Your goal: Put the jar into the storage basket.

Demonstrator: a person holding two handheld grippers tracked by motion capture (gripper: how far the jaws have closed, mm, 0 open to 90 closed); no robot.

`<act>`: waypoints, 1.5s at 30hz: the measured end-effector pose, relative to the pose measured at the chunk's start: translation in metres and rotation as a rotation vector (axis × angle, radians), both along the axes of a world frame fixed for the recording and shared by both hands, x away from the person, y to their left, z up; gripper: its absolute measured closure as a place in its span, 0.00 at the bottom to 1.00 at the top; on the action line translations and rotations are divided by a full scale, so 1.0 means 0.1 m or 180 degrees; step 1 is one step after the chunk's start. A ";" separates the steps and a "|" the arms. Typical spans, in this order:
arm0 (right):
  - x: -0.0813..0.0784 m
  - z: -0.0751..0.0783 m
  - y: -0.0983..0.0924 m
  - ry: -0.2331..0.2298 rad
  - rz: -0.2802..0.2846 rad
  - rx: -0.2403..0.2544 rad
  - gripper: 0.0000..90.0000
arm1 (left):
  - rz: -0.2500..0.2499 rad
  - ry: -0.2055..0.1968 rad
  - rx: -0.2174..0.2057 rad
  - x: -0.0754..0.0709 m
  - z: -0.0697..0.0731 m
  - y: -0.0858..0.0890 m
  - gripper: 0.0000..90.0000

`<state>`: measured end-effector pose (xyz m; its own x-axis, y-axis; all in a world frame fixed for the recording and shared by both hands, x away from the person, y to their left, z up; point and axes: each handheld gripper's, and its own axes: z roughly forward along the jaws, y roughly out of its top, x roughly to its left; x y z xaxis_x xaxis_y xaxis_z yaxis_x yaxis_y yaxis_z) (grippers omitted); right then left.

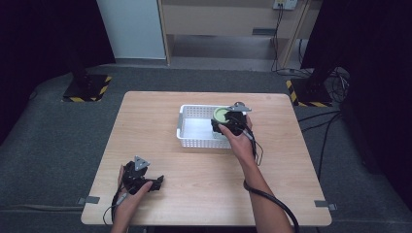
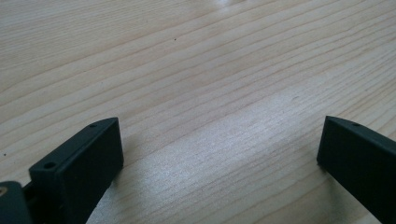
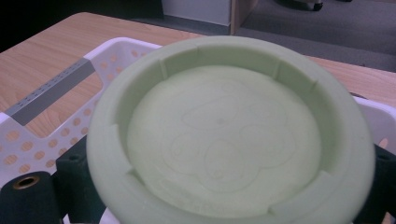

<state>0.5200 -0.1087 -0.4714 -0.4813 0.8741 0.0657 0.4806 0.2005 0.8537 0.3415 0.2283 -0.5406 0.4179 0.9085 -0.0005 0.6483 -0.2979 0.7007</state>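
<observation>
Over the white basket (image 1: pixel 194 138), green lid (image 1: pixel 222 114) in right gripper (image 1: pixel 228 121); left gripper (image 1: pixel 154 183) agape

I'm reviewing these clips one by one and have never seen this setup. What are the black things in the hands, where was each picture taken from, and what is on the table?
A person sits at a wooden table and holds a hand-operated tool with two-jaw tongs in each hand; there is no robot arm. The high view looks down from above the person's side. The other two pictures come from cameras riding on each tool, looking along its black jaws.

The left tongs rest low near the table's front left, jaws wide apart with bare wood between them. The right tongs grip a pale green round lid, hollow side towards the camera, at the right end of a white perforated basket in the middle of the table.
</observation>
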 end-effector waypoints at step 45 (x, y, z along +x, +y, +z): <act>-0.28 0.05 -0.21 0.0039 0.0106 0.0024 0.01 | 0.0001 0.0000 -0.0002 0.00 0.00 0.00 0.00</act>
<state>0.4924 -0.1293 -0.4661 -0.5093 0.8570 0.0783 0.4841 0.2101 0.8494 0.3416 0.2283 -0.5406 0.4178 0.9086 -0.0009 0.6483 -0.2974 0.7009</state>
